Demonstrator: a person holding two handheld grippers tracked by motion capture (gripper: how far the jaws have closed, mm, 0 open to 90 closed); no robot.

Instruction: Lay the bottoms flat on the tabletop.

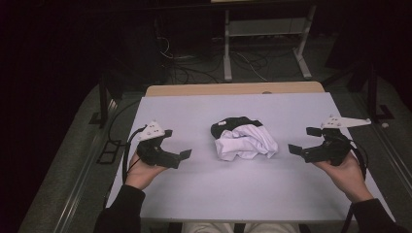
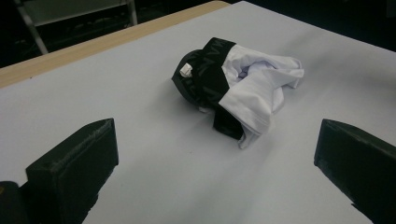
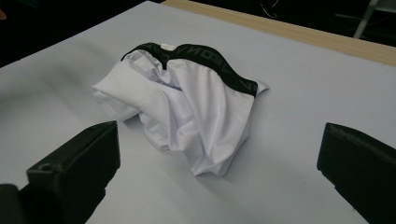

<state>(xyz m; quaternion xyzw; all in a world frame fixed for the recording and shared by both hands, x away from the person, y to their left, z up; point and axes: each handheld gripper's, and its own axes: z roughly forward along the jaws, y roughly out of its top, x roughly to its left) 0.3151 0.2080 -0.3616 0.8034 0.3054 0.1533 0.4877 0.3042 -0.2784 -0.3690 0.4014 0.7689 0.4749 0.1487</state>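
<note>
High view: a crumpled white cloth garment with a black elastic waistband (image 1: 245, 139) lies bunched near the middle of the pale grey table top (image 1: 233, 194), between my two tools and well apart from both. My left gripper (image 1: 179, 143) hovers to its left with the jaws spread wide and nothing between them; my right gripper (image 1: 302, 140) hovers to its right, likewise parted and empty. In the left gripper view the waistband (image 2: 208, 77) curls at the near side of the heap, a small white label (image 2: 186, 70) on it. I judge the cloth light, soft and limp, likely a little slick, so it will sag and slide, not hold a shape; the thicker band looks like the firmest place to pinch, with a fold of white fabric (image 3: 201, 112) for the other tool. Nothing else lies on the table to block either approach. Beyond the far wooden edge (image 1: 233, 89) stand a white metal frame (image 1: 265, 34) and loose cables on the floor (image 1: 194, 68), well clear of my work.
</note>
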